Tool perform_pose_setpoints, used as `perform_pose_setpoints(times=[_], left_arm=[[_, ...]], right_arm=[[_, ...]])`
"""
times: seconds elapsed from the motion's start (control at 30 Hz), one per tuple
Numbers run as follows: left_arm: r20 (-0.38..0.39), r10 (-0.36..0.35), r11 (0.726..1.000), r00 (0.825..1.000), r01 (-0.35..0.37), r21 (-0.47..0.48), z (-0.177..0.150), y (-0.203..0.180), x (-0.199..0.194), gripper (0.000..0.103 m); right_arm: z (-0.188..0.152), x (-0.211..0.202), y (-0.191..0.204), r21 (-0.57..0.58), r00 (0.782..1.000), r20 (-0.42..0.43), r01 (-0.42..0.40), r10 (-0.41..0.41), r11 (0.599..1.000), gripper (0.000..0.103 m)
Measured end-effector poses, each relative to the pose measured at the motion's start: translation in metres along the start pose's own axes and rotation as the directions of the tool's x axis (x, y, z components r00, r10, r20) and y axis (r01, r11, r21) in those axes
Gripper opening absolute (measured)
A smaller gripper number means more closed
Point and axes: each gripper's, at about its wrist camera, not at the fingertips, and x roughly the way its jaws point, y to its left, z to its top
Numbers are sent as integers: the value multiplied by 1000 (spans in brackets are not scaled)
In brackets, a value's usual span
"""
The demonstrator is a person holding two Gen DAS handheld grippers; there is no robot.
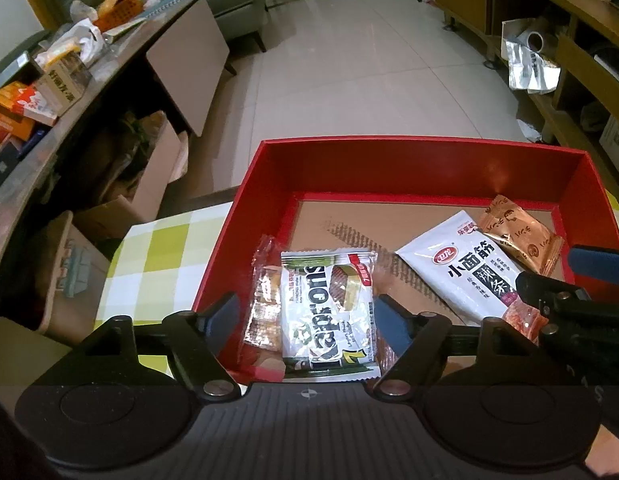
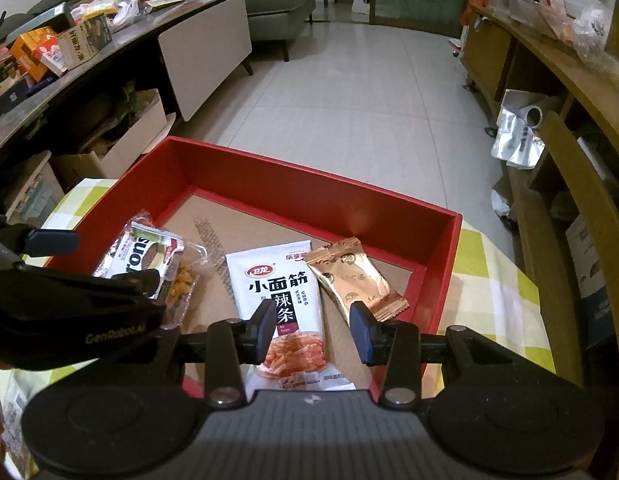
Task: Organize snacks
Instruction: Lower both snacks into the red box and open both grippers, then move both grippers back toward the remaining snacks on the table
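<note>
A red box point(image 1: 421, 160) point(image 2: 309, 184) stands on a green-checked cloth. In it lie a white Kaprons packet point(image 1: 329, 316) point(image 2: 141, 256) on top of a clear snack packet point(image 1: 265, 300) point(image 2: 185, 280), a white spicy-strip packet point(image 1: 457, 268) point(image 2: 285, 304) and a copper-coloured packet point(image 1: 521, 236) point(image 2: 353, 276). My left gripper point(image 1: 307, 316) is open, its fingers on either side of the Kaprons packet and above it. My right gripper point(image 2: 315, 330) is open over the near end of the white spicy-strip packet; it also shows in the left wrist view point(image 1: 569, 280).
The green-checked cloth point(image 1: 161, 256) point(image 2: 493, 280) covers the table under the box. A cluttered dark counter point(image 1: 69, 80) and cardboard boxes point(image 1: 121, 200) stand on the left. Wooden shelving point(image 2: 569, 120) lines the right. Tiled floor point(image 2: 349, 100) lies beyond.
</note>
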Motion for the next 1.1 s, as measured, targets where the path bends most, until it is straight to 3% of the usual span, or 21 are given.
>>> perform_pose_setpoints(times=[0.67,1.1], left_arm=[[11,-7,1000,1000,7,-13,-13,10,-24,82],[-10,-7,1000,1000,7,-6,-46,23,-43,83]], right_arm=[[-6,-33,10,-39,1000,5,21,-21,999,48],[-36,-60,28,-78,999,-31,18,-21,997,48]])
